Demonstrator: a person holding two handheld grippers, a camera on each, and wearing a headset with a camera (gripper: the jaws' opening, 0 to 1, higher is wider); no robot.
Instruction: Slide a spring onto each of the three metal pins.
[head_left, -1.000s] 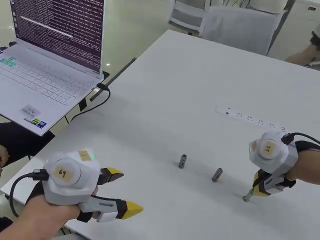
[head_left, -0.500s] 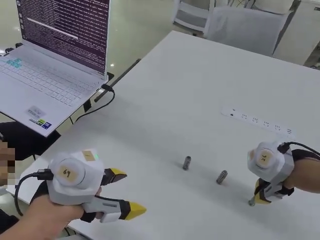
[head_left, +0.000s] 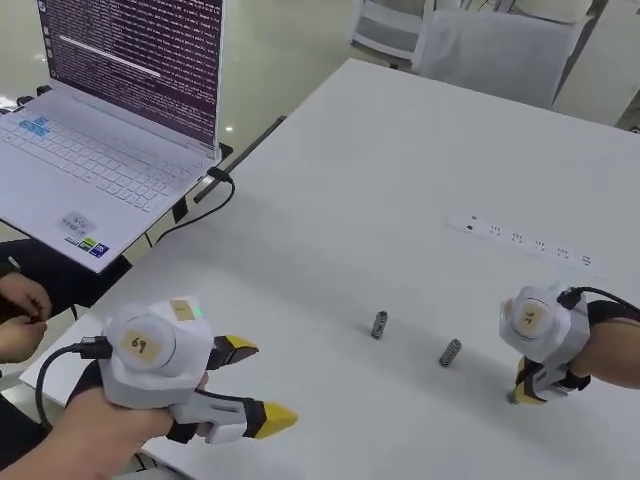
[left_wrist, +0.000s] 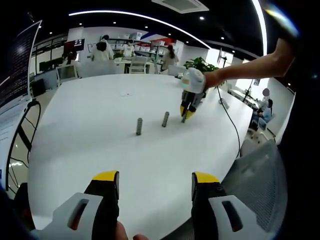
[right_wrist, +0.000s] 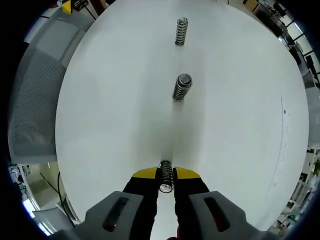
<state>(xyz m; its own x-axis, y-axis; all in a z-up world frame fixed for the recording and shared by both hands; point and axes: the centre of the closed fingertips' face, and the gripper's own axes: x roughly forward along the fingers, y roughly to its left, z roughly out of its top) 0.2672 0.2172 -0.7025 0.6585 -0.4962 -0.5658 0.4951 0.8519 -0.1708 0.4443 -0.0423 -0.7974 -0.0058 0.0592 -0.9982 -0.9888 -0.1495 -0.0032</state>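
Two coiled metal springs stand upright on pins on the white table (head_left: 400, 180): one spring (head_left: 379, 324) (right_wrist: 182, 31) (left_wrist: 139, 126) farther left, another spring (head_left: 450, 352) (right_wrist: 182, 87) (left_wrist: 165, 119) closer to my right gripper. My right gripper (head_left: 524, 392) (right_wrist: 166, 179) (left_wrist: 186, 113) points down at the table and is shut on a third spring (right_wrist: 165, 175), upright between its yellow-tipped jaws. My left gripper (head_left: 255, 385) (left_wrist: 155, 181) hovers open at the table's near-left edge, with nothing between its fingers.
An open laptop (head_left: 100, 130) sits at the far left with a black cable (head_left: 205, 195) running to the table edge. A white power strip (head_left: 525, 242) lies at the back right. A chair (head_left: 480, 50) stands beyond the table. People stand in the room behind (left_wrist: 105, 47).
The right gripper has lowered its spring toward the table, and its tip now hides behind the jaws in the head view. The left gripper has stayed in place.
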